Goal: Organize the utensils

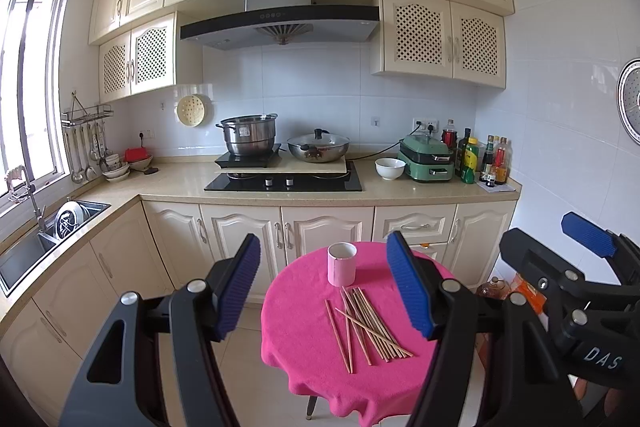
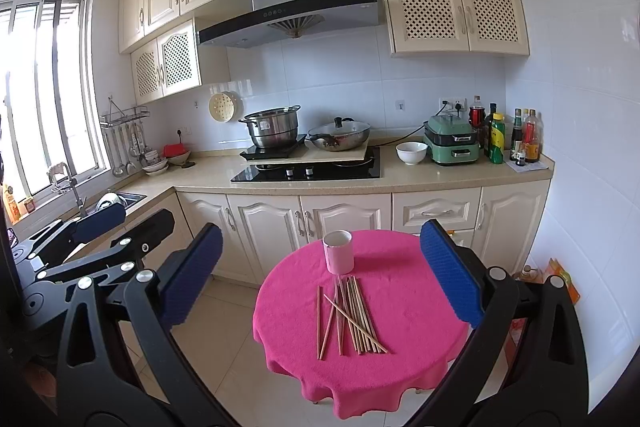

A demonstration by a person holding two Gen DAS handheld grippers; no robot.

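Several wooden chopsticks (image 1: pixel 366 323) (image 2: pixel 348 315) lie loose on a small round table under a pink cloth (image 1: pixel 304 307) (image 2: pixel 404 307). Just behind them stands an upright pink cup (image 1: pixel 341 264) (image 2: pixel 338 252), with nothing in it that I can see. My left gripper (image 1: pixel 326 291) is held above the floor short of the table, open, nothing between its blue pads. My right gripper (image 2: pixel 326 275) hangs open too, equally short of the table, its blue pads wide apart. Each gripper appears at the side of the other's view: the right one (image 1: pixel 576 259), the left one (image 2: pixel 96 227).
The kitchen counter (image 1: pixel 180 183) runs behind the table with a hob, a steel pot (image 1: pixel 248 135), a lidded wok (image 1: pixel 318 147), a white bowl (image 1: pixel 390 169), a green appliance and bottles. A sink (image 1: pixel 36 247) sits at the left. Bottles and packets stand on the floor right of the table.
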